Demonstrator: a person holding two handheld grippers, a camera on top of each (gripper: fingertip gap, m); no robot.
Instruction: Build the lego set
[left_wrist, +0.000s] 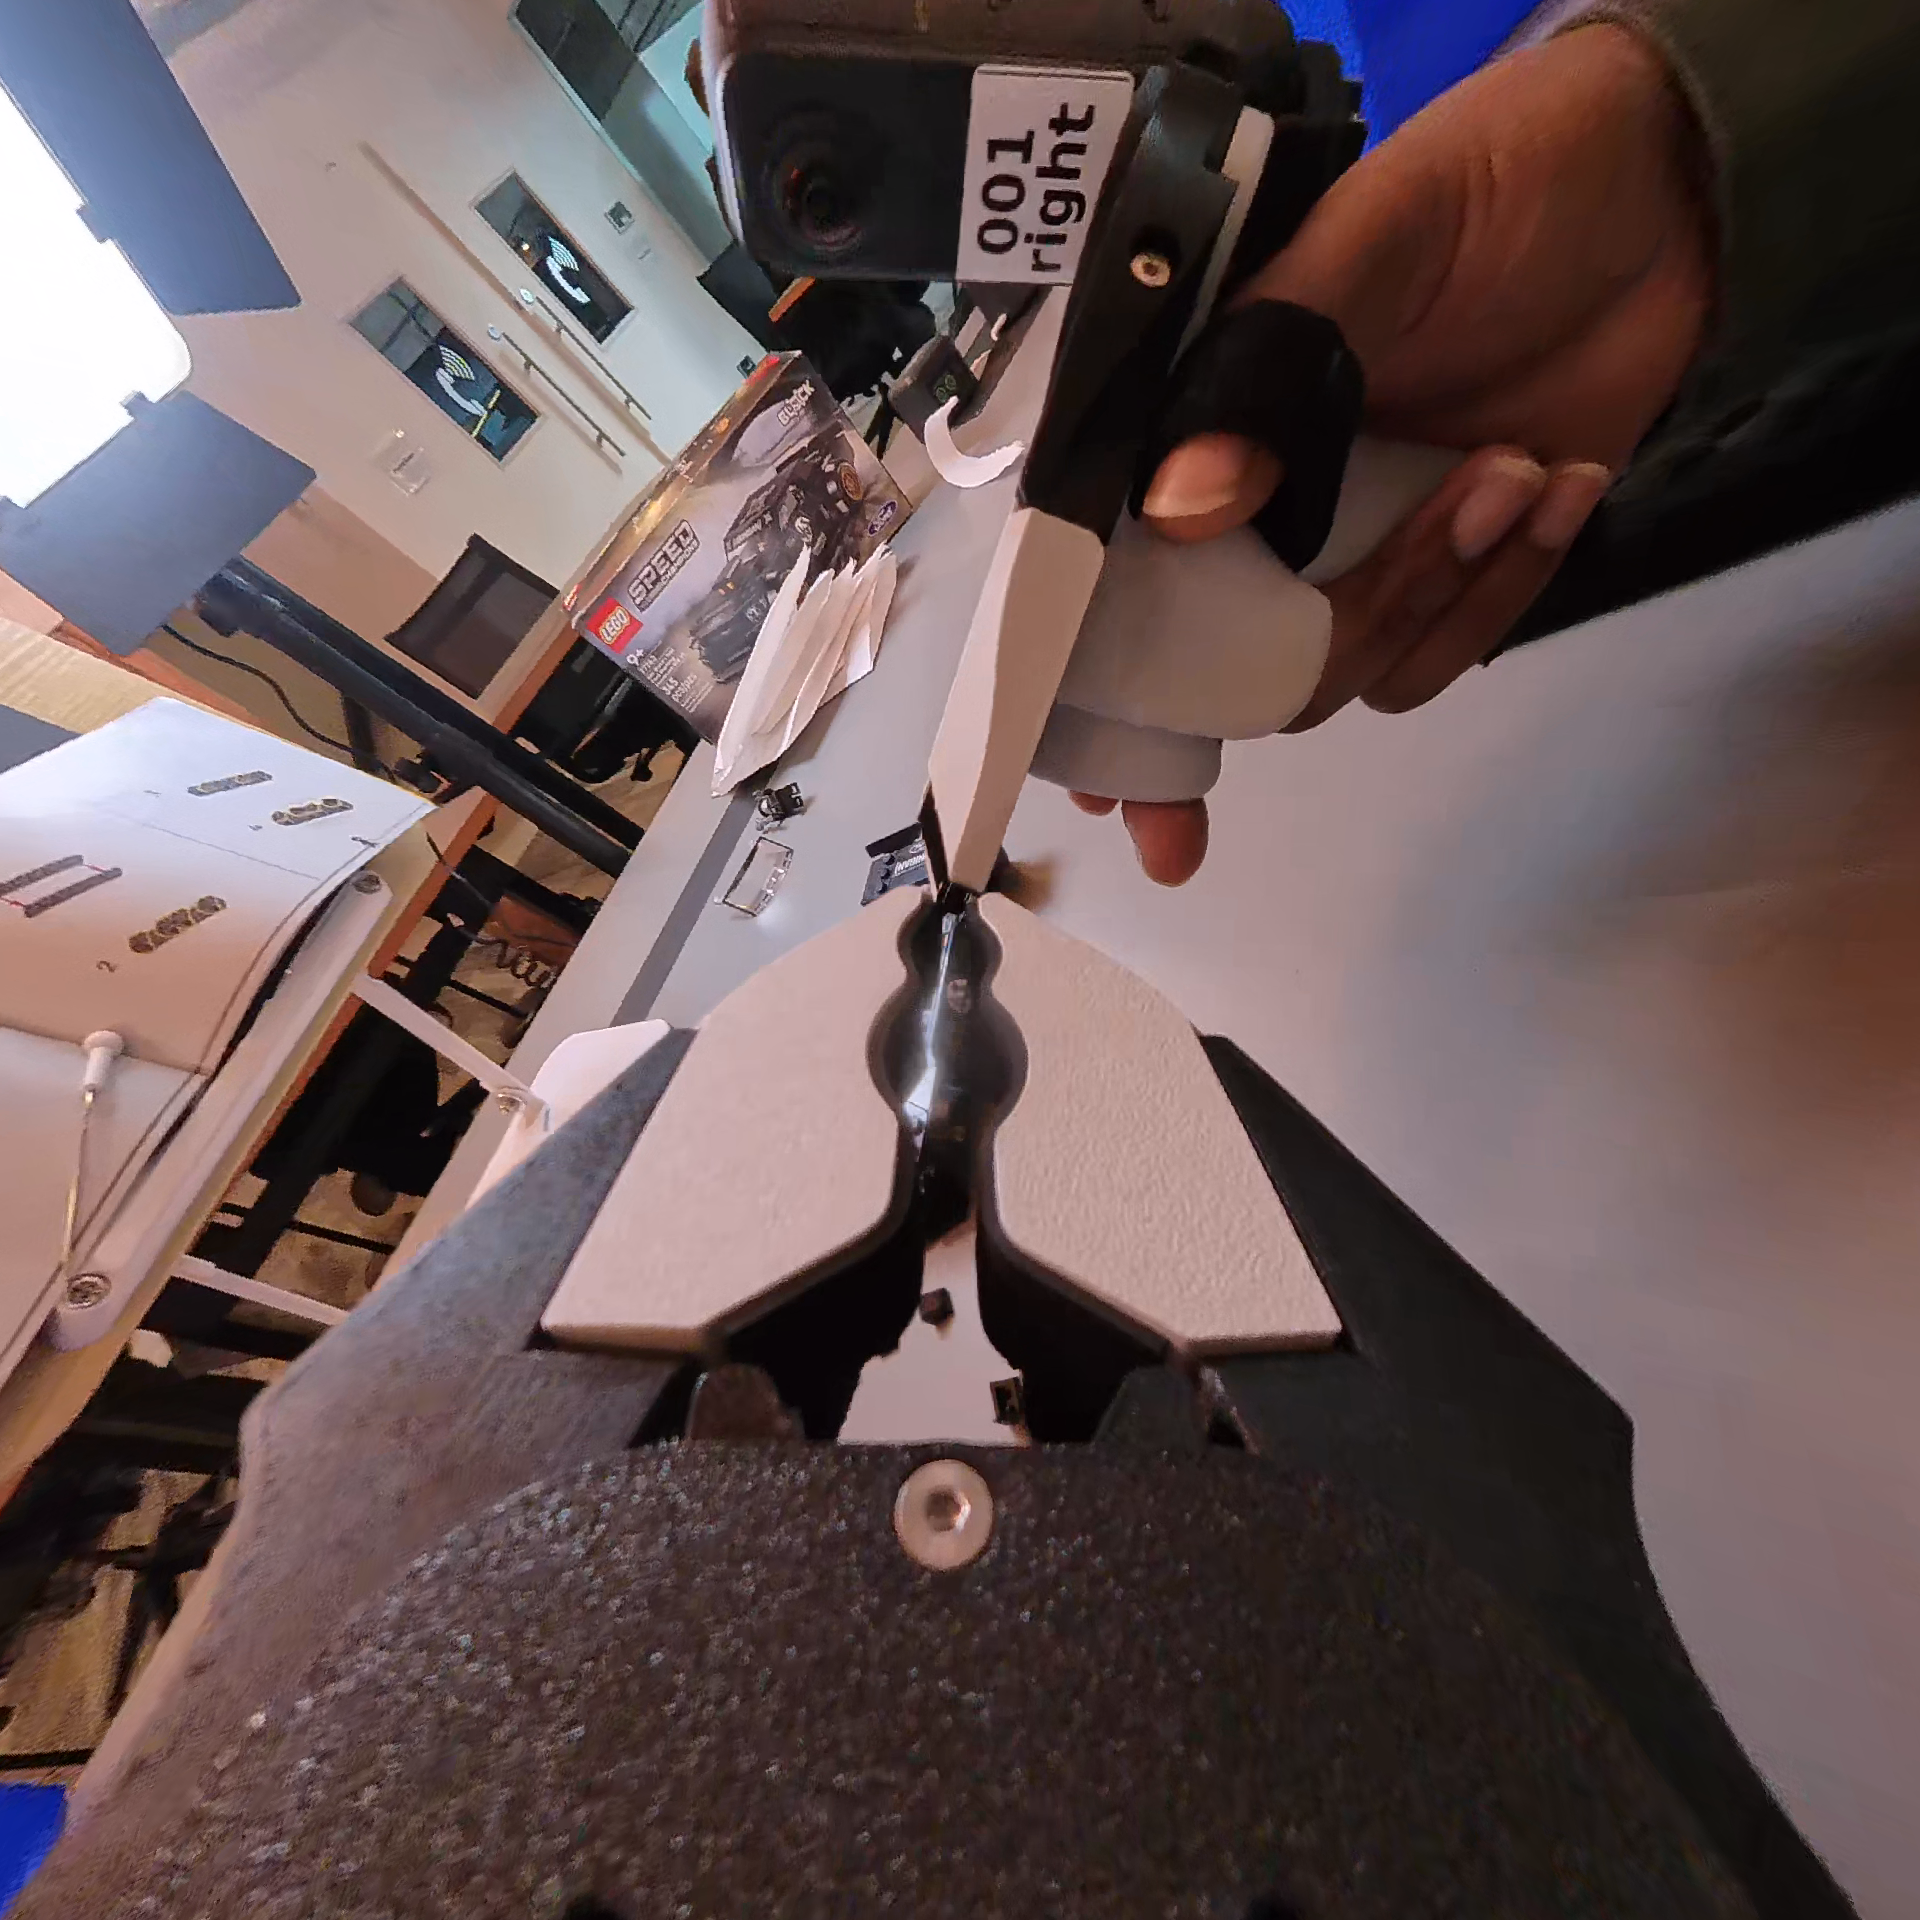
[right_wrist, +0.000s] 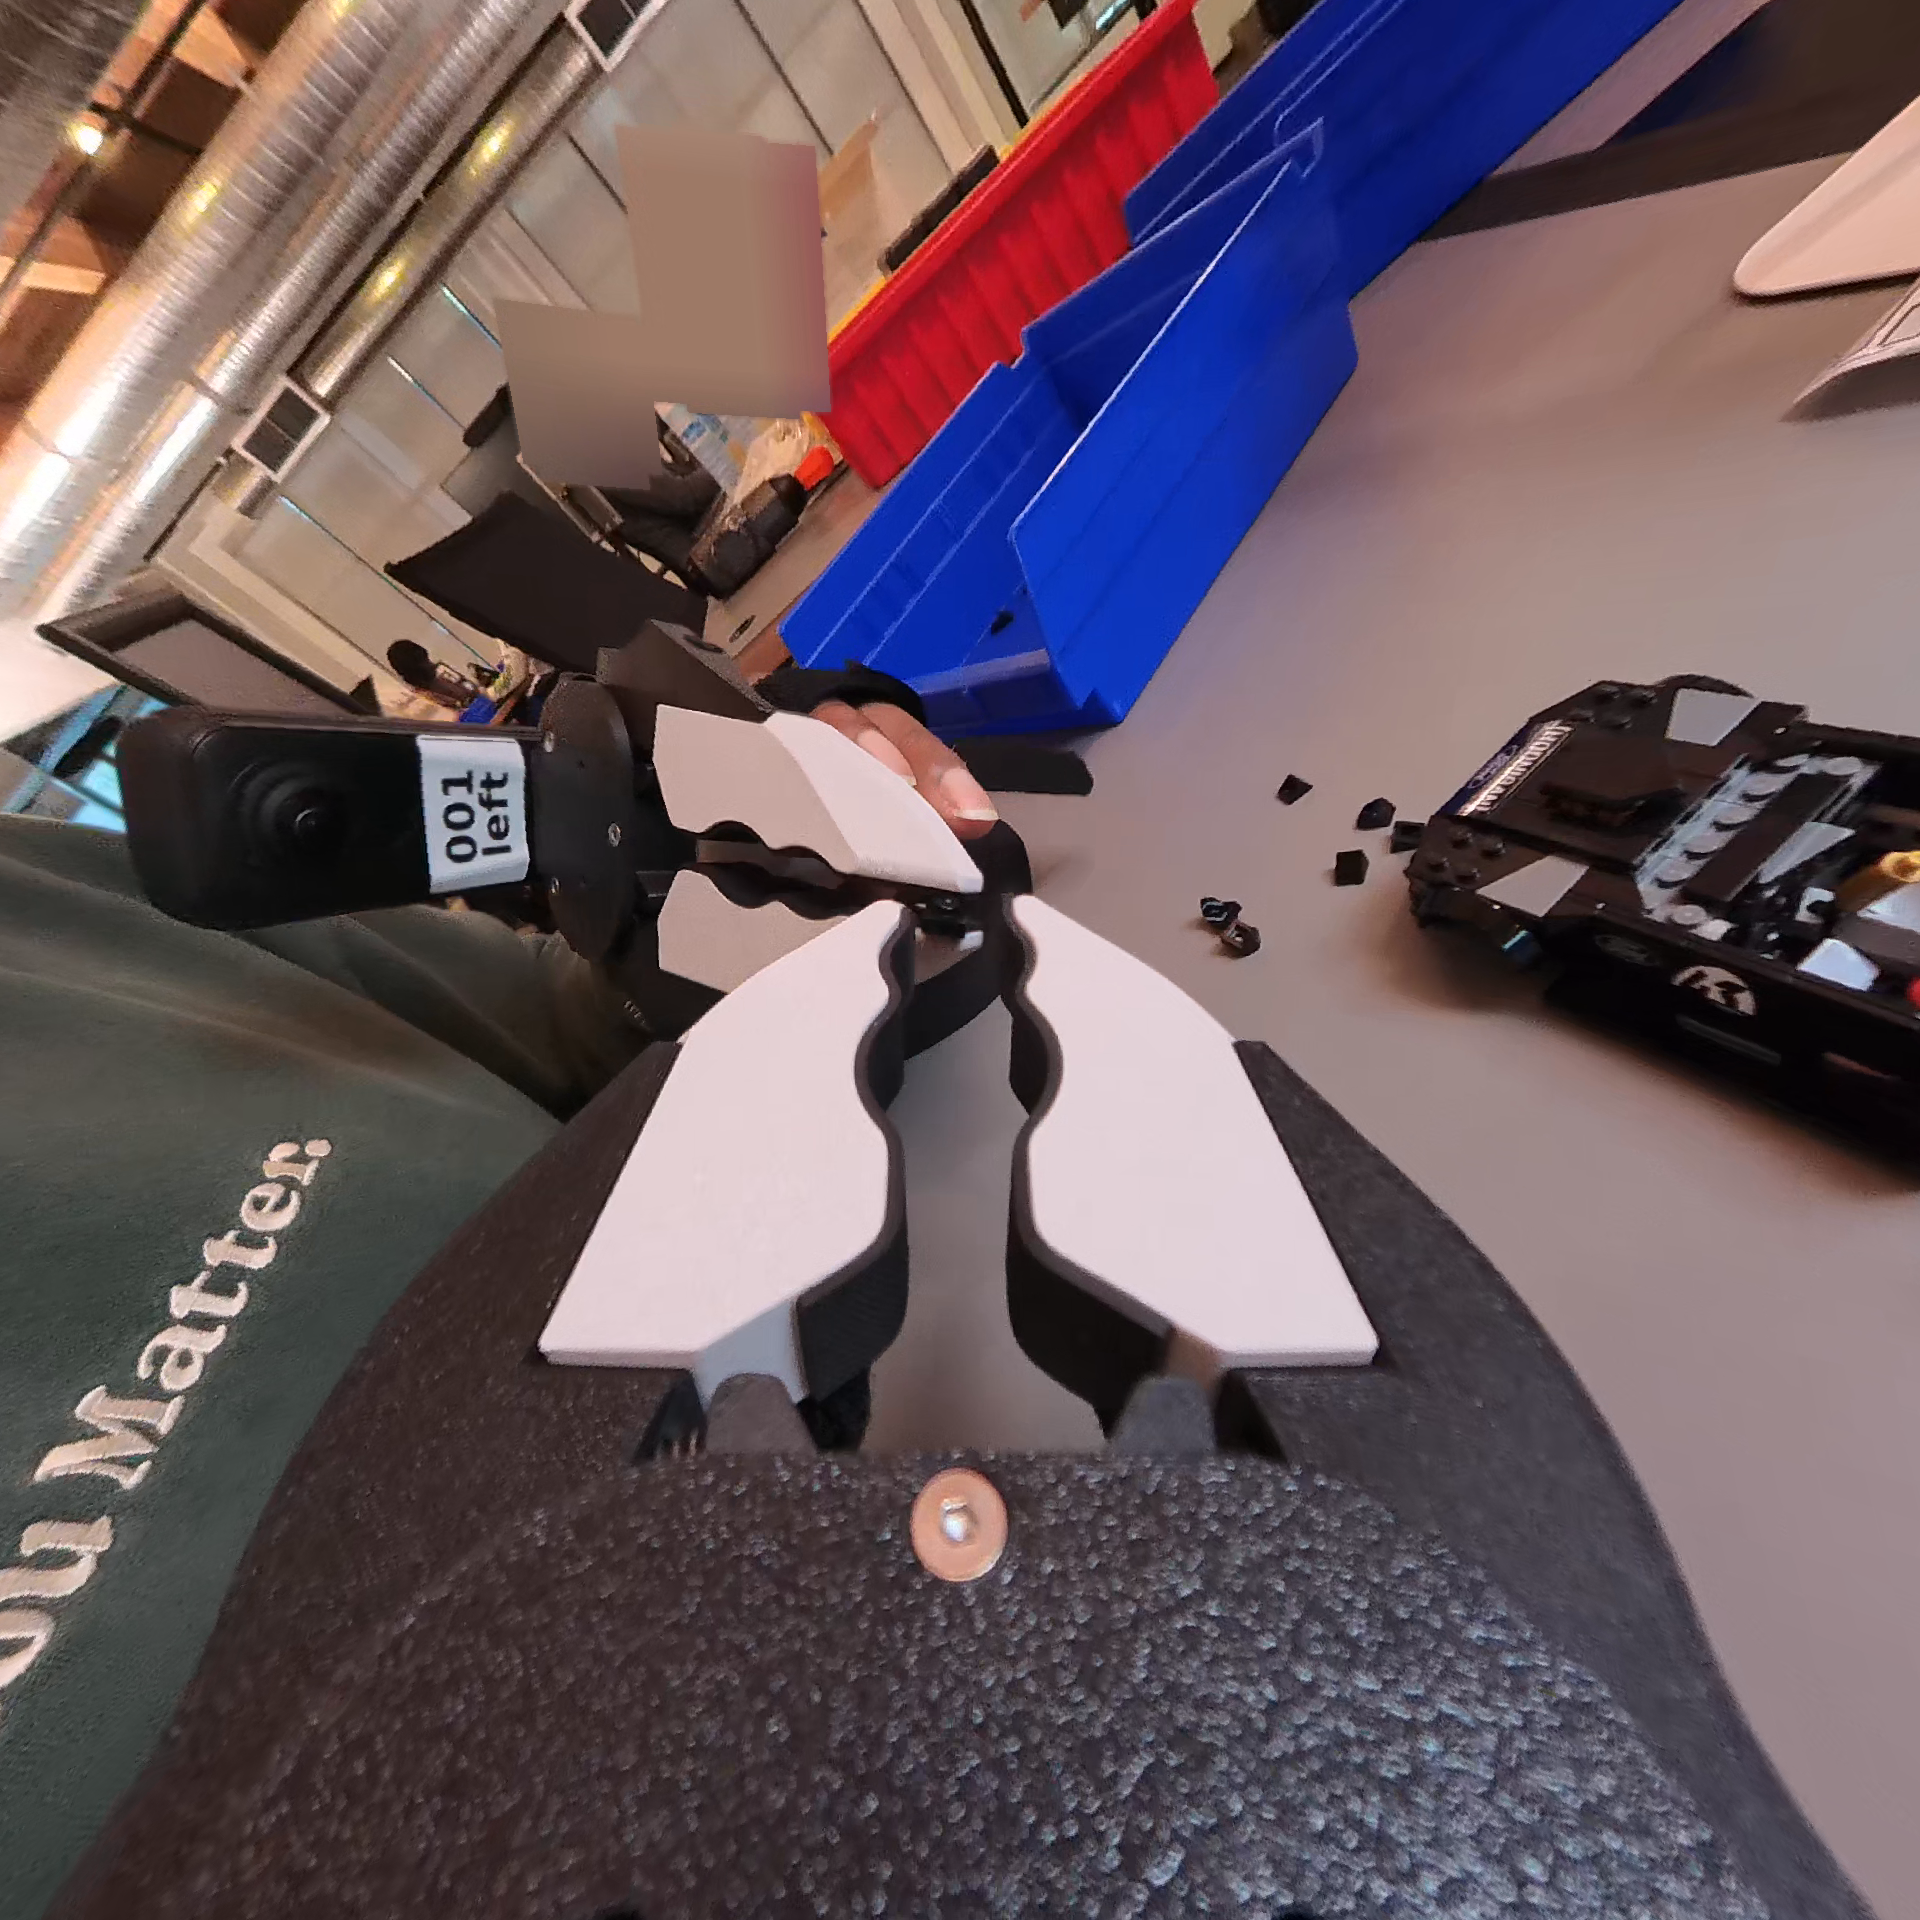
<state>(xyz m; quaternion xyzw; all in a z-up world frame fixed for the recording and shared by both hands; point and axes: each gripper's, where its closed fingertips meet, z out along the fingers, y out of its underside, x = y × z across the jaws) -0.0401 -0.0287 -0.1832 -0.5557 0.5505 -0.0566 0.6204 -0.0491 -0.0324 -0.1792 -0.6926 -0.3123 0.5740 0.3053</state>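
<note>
Left gripper (left_wrist: 948, 914) clamped tight on a thin black lego piece (left_wrist: 940, 1039). Right gripper (right_wrist: 961, 920) parted a little, tips meeting that piece, nothing visibly gripped. Beyond, on the grey table (right_wrist: 1507, 520): half-built black car (right_wrist: 1683, 904), loose black bits (right_wrist: 1351, 831) beside it, blue bins (right_wrist: 1143, 468) toward the far edge.
</note>
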